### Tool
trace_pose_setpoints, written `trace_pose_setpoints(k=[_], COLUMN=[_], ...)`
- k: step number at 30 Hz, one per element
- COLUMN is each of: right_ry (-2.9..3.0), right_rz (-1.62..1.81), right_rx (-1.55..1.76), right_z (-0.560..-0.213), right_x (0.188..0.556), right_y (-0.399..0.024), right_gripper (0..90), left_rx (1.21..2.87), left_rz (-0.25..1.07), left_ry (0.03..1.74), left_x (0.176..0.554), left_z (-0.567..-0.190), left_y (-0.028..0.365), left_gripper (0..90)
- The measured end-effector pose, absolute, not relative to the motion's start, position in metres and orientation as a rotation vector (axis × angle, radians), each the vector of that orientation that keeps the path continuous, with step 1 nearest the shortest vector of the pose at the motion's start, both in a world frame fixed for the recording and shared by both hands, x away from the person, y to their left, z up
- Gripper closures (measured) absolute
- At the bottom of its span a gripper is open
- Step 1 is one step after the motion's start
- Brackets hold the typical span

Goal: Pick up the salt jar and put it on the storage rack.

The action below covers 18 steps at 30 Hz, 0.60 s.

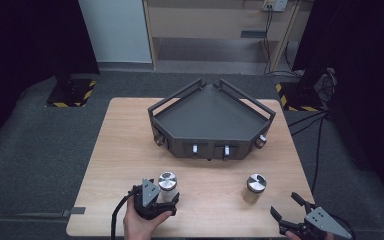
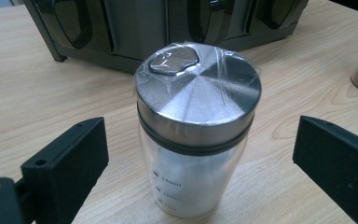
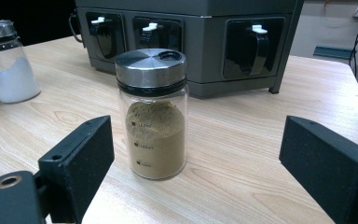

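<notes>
Wide apart stood our left gripper (image 2: 200,158) jaws around, not touching, the clear glass jar (image 2: 196,126) of white powder with its film-wrapped steel lid, upright on the wooden table (image 2: 37,93) before the grey rack (image 1: 211,120), while our right gripper (image 3: 196,172), equally wide and empty, faced the brown-powder jar (image 3: 153,114).

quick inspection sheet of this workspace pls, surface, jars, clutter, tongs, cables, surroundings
surface: light wood table, bare around the items.
job's things: jar of white powder and jar of brown powder, both upright with steel lids; grey corner rack behind them.
clutter: nothing seen.
tongs: left tongs open, jaws either side of the white jar, not touching; right tongs open, short of the brown jar.
cables: black cable trails from the left tongs; floor cables right of the table.
surroundings: grey carpet, striped stand bases, wooden shelving.
</notes>
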State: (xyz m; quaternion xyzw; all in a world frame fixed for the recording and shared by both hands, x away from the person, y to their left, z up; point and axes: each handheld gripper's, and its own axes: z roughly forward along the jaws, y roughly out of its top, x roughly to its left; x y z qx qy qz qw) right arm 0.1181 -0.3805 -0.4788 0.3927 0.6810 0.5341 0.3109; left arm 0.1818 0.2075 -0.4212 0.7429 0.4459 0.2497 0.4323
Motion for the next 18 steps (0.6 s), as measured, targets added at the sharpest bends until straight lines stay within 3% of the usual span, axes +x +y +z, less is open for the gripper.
trace_pose_setpoints(k=[10, 18], right_ry=[1.798, 1.805], right_rz=[1.411, 1.406], right_rx=[1.037, 1.03], right_z=[-0.479, -0.478], right_x=[0.118, 0.119], right_y=[-0.381, -0.38], right_gripper=[10.2, 10.1], left_rx=[1.848, 1.828], left_rz=[0.596, 0.58], left_ry=[1.153, 1.121], left_x=[0.196, 0.198], left_z=[-0.426, -0.436], left_y=[0.205, 0.209], left_gripper=[3.9, 19.3])
